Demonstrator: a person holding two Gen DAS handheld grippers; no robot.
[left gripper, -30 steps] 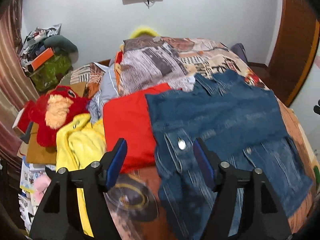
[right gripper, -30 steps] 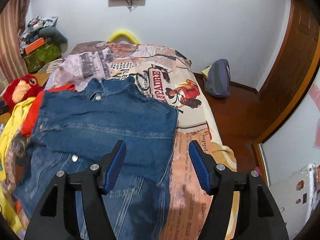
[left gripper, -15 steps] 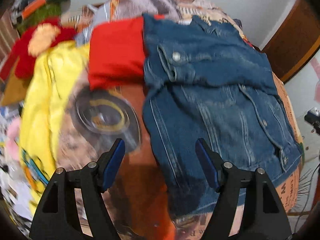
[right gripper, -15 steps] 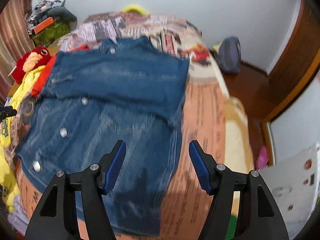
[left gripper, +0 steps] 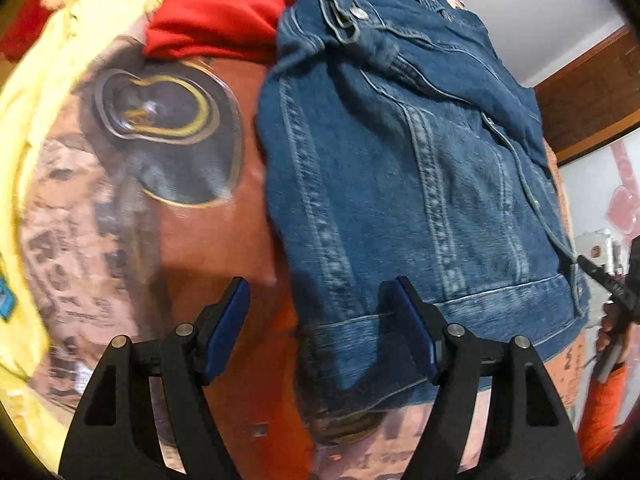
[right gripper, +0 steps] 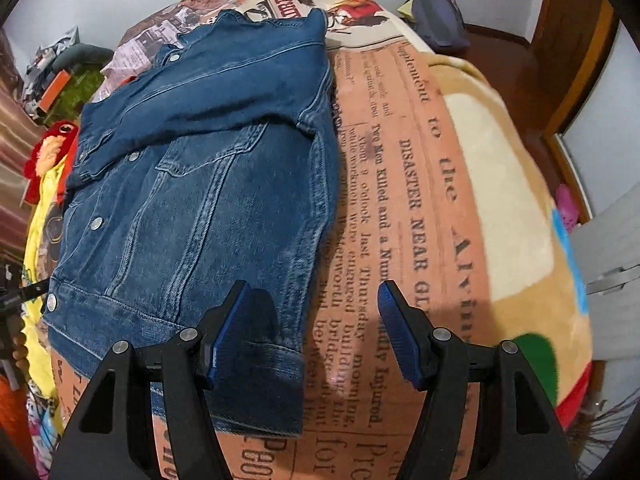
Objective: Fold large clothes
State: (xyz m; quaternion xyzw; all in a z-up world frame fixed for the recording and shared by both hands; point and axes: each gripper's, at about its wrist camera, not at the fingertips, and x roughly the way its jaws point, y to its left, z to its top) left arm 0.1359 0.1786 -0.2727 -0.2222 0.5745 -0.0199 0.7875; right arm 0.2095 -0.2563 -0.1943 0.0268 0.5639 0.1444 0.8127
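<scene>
A newsprint-patterned blanket (right gripper: pixel 404 216) covers the bed; the denim jacket (right gripper: pixel 200 184) lies flat on it, a red garment (left gripper: pixel 224 4) at its eleven o'clock. Left gripper (left gripper: pixel 320 328) and right gripper (right gripper: pixel 312 328) tilt steeply down over its hem corners, jaws apart, holding nothing

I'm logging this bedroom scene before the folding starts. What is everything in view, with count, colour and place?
denim jacket: one, blue, lying on the bed with a sleeve folded across its upper part.
bedspread: one, orange and cream newspaper print, under the jacket.
red garment: one, red, beside the jacket's upper edge.
yellow garment: one, yellow, along the bed's far side from the jacket.
plush toy: one, red, beyond the yellow garment.
bag: one, dark blue-grey, on the floor past the bed.
left gripper: one, black with blue pads, open above the jacket's hem corner.
right gripper: one, same colours, open above the opposite hem corner.
</scene>
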